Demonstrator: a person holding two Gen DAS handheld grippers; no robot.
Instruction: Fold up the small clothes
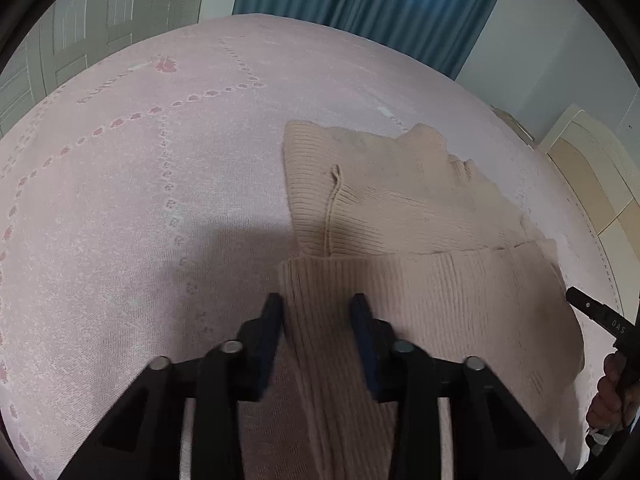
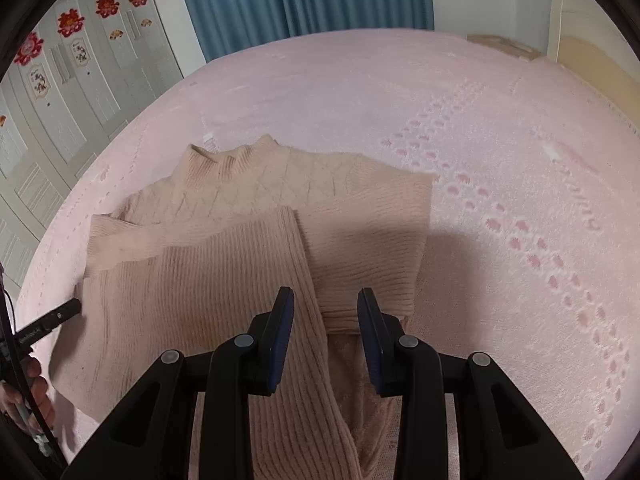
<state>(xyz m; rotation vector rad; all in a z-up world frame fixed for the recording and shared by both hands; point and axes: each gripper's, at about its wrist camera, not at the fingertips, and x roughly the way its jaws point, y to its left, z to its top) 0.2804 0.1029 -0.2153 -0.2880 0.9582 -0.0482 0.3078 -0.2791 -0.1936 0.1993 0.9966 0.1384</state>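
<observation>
A beige ribbed knit sweater (image 1: 400, 200) lies on the pink bedspread (image 1: 140, 160), collar away from me, with its lower part folded up over the body. My left gripper (image 1: 318, 300) is at the folded part's left edge, and the knit fills the gap between its jaws from pad to pad. In the right wrist view the sweater (image 2: 260, 184) shows a sleeve laid diagonally across it. That sleeve runs between the jaws of my right gripper (image 2: 326, 294), bunched against both pads. Each view shows the other gripper's finger at the sweater's far side edge.
The pink bedspread (image 2: 500, 120) with a paw-print pattern spreads wide around the sweater. Blue curtains (image 2: 300, 0) hang behind the bed. White wardrobe doors (image 2: 60, 100) stand on one side and a pale wooden board (image 1: 592, 168) on the other. A hand (image 2: 36, 384) holds the left gripper.
</observation>
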